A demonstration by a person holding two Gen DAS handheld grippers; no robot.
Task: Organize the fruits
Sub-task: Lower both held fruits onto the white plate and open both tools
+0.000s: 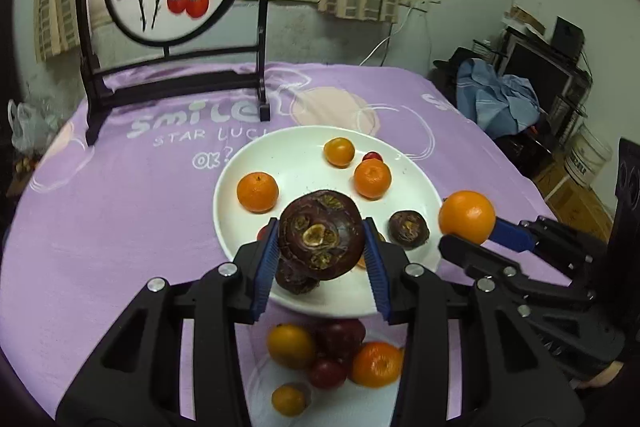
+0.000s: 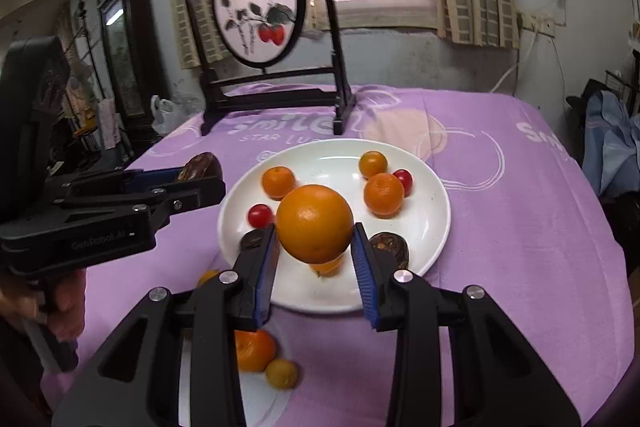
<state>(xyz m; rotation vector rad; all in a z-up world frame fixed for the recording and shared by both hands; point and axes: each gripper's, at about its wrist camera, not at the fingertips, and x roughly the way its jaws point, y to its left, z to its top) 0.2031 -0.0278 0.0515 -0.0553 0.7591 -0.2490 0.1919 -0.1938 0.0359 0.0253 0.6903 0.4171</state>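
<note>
— Look, both tongs are loaded. The left gripper (image 1: 320,247) has its blue pads closed on a dark brown, round, wrinkled fruit (image 1: 320,233), and the jaws stand only as wide as that fruit.

— And the right gripper (image 2: 316,251)?

— The same, closed on a smooth, big orange ball of a fruit (image 2: 315,223). In the left wrist view this orange sits at the right edge, beside the left tongs, not touching them.

— Where do the fruits hang?

— Both are above the near rim of the white round ceramic plate (image 1: 296,163), in the middle of each frame. I think the important relation is this: a second pale dish (image 1: 260,379) lies at the bottom of the frame, under and behind the fingers, nearer to the person than the plate.

— What is inside each?

— On the plate: three small mandarins, some red cherry tomatoes, two more brown fruits. In the near dish: mandarins, a yellowish one, dark red ones. Which dish is the target, I cannot tell.
</note>
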